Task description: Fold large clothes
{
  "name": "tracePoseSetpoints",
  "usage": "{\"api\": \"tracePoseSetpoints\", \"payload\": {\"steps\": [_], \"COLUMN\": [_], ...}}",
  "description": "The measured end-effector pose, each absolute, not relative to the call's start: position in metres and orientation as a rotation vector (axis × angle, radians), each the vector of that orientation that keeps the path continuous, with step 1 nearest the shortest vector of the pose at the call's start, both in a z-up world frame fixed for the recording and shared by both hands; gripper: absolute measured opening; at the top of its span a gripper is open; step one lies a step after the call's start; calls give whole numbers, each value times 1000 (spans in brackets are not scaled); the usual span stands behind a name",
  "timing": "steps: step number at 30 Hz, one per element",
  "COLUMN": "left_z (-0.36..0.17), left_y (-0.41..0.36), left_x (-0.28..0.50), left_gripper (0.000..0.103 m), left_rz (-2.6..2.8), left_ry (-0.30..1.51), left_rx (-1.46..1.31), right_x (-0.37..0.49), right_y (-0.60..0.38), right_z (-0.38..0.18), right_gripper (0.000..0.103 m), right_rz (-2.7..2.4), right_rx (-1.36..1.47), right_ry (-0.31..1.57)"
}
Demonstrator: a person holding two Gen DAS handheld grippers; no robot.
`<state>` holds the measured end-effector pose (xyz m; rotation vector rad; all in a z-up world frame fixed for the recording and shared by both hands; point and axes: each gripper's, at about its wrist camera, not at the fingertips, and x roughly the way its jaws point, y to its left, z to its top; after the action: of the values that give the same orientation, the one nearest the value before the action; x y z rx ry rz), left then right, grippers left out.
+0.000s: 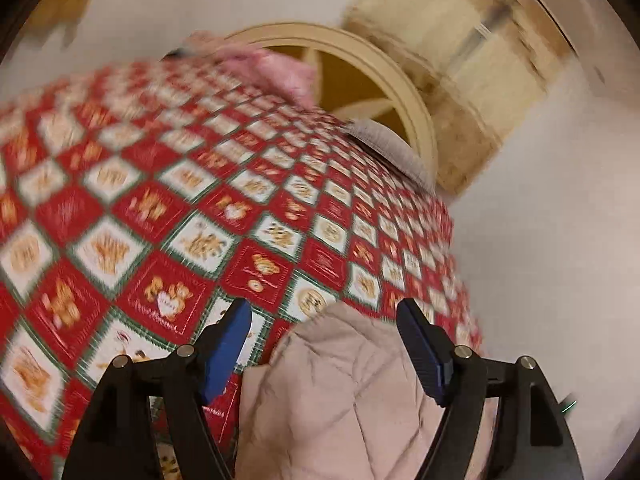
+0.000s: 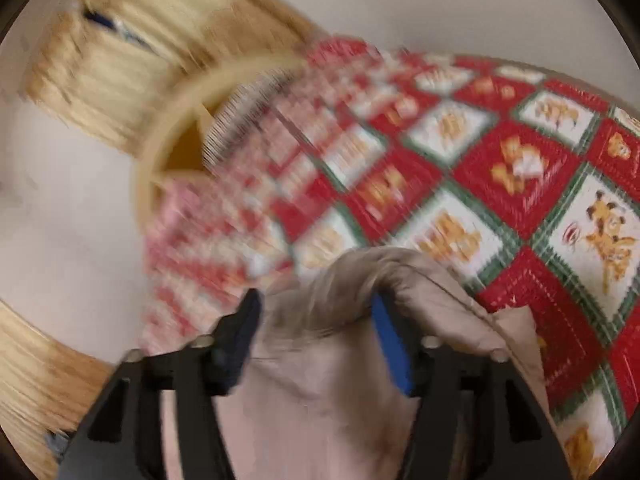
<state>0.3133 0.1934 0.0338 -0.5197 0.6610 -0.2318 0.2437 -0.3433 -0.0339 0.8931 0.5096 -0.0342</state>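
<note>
One beige padded garment lies at the tabletop's 6 o'clock edge. Two grippers: left gripper and right gripper, jaws wide apart, gripping nothing, garment between them.

Jacket on tablecloth; chair behind table.

Open tool over beige garment — blurred, seemingly.
</note>
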Motion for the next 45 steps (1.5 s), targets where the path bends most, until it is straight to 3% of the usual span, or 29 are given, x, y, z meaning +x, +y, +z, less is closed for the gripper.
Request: {"api": "tracePoseSetpoints", "payload": {"steps": [2,4,6,8,9,11,18,25,35,40,41,42,44,45], "left_z": [41,43,38,28,20,2,-55,-82,-99,-100,-100,-100,-100,-100], "left_y": [167,124,79,46,28,4,-18,-27,-30,-32,-32,-32,-33,-33], "left_x": [303,293,291,294,297,305,340,341,357,359,358,358,359,359], "left_gripper": [75,75,75,75,75,75,76,80,83,83,83,83,84,84], "left_rz": [-286,-362,-434,-461,-460,-446,-354,-343,-328,-326,-326,-325,-324,-325], "left_ry": [659,641,621,626,646,686,783,701,762,774,774,775,776,776], "left_rx": [-423,-338,-279,-248,-233,-225,-257,-198,-192,-186,-186,-183,-181,-181], "right_x": [213,185,176,176,178,184,248,287,293,266,258,254,253,254], "right_y": [-341,-325,-295,-259,-240,-212,-156,-151,-145,-169,-177,-183,-200,-208], "right_z": [-6,23,41,43,40,31,-7,-62,-69,-23,-9,-3,-2,-9], "right_gripper": [87,84,56,37,30,26,23,22,22,24,27,37,48,48], "right_rz": [-51,-71,-45,-18,-10,16,88,61,17,73,49,21,-71,-106], "right_rx": [869,744,558,384,307,240,196,189,156,253,220,180,56,19], "right_ry": [391,344,386,459,501,560,651,725,765,687,660,650,675,697]}}
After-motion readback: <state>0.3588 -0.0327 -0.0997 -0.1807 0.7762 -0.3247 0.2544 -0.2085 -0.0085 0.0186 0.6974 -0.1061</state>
